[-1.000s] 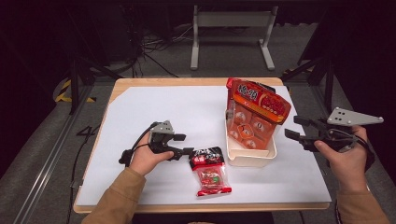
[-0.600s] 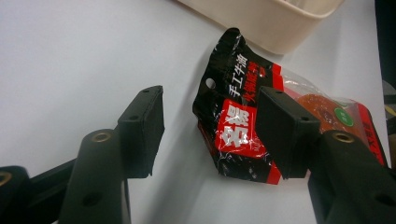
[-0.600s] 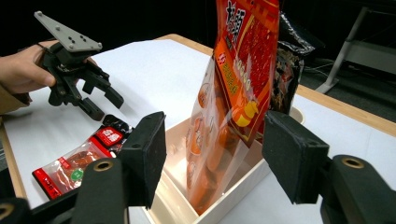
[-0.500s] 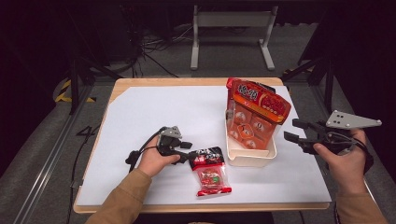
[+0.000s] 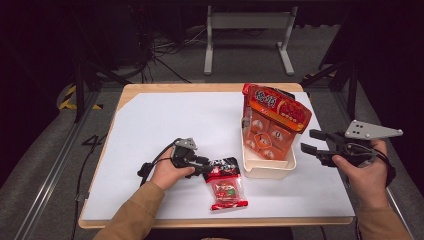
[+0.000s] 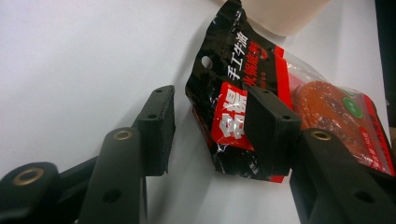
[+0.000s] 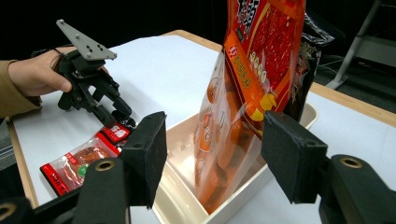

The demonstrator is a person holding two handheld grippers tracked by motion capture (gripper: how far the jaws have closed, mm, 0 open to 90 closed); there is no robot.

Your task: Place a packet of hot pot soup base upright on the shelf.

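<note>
Left gripper: jaws wide open, one on each side of the small snack pack's black top edge.
Small snack pack: flat on the white tabletop, just beside the bin.
Right gripper: jaws open, holding nothing, near the bin.
Bin: holds a tall orange bag, standing up.

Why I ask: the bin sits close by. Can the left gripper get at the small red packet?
Probably yes: the left gripper has open jaws already around the small red packet's black top edge, nothing between them.

Small packet lies left of the bin, apparently holding the upright bag.
</note>
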